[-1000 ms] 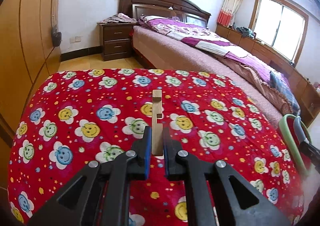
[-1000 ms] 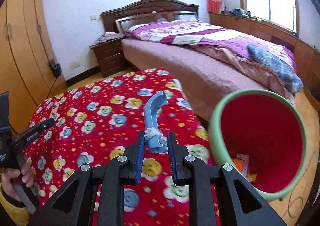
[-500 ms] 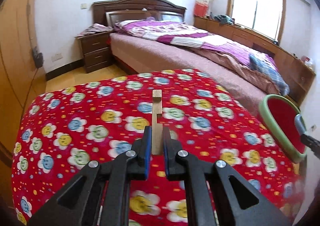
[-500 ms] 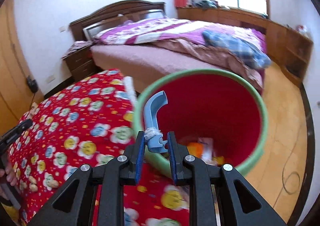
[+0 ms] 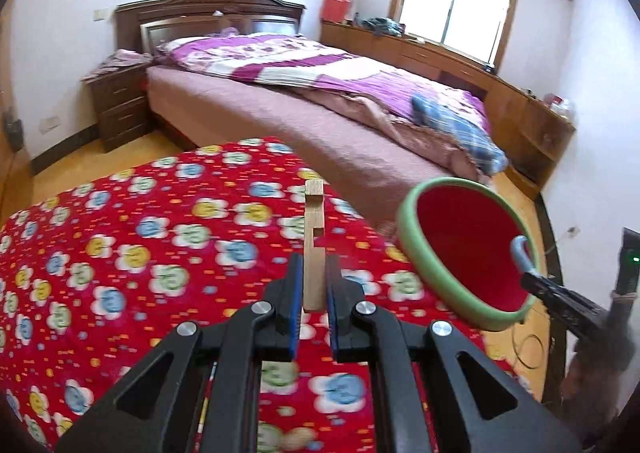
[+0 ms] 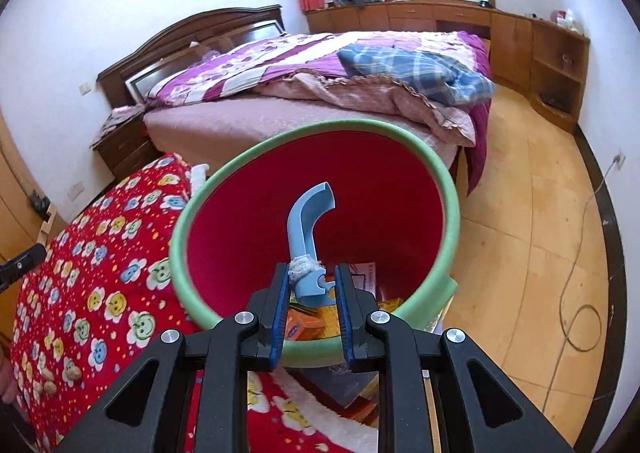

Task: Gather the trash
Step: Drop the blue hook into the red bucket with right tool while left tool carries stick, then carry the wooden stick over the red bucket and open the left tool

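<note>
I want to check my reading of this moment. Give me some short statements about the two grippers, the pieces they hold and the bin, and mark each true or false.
1. The left gripper is shut on a wooden piece. True.
2. The right gripper is empty. False: it grips a blue plastic piece.
3. The blue plastic piece is over the mouth of the bin. True.
4. The bin is empty. False: some trash lies at its bottom.
5. The wooden piece is over the bin. False: it is over the red flowered blanket.

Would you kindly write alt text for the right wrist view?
The right claw grips a blue plastic hook over the mouth of a red bin with a green rim, trash inside. A red flowered blanket lies left, a bed behind.
</note>
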Demonstrator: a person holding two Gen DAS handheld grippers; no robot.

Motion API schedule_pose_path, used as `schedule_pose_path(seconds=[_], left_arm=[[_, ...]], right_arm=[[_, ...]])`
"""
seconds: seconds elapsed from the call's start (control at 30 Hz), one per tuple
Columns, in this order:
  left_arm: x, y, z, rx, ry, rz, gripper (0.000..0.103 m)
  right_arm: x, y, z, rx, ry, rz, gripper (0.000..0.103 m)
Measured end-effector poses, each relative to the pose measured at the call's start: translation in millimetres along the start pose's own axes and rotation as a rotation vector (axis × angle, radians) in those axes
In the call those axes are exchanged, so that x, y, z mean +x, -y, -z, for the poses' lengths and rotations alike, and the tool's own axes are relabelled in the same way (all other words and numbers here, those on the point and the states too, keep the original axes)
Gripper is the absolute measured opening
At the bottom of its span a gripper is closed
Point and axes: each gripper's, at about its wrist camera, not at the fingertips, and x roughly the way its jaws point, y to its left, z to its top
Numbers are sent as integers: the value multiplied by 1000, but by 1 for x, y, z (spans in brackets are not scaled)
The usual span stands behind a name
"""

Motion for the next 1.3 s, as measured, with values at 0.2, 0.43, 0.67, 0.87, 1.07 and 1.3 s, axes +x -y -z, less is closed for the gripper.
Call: schedule_pose_path(seconds=[0.2, 0.43, 0.67, 0.87, 1.07, 1.3], left_arm=[[10, 34, -2, 34, -28, 43, 10], [25, 69, 0, 74, -67, 69, 10], [44, 101, 1, 131, -109, 90, 10], [62, 128, 0, 155, -138, 131, 9], [74, 142, -1, 141, -165, 184, 10], [68, 139, 4, 135, -179, 166, 34]], right_arm=[[5, 9, -1, 0, 5, -7, 24], [5, 18, 1, 22, 21, -43, 24], [-14, 28, 6, 28, 56, -31, 24], [-24, 37, 10, 37, 66, -31, 24], [-28, 47, 12, 62, 75, -50, 25], [-34, 45, 15, 72, 76, -79, 34]])
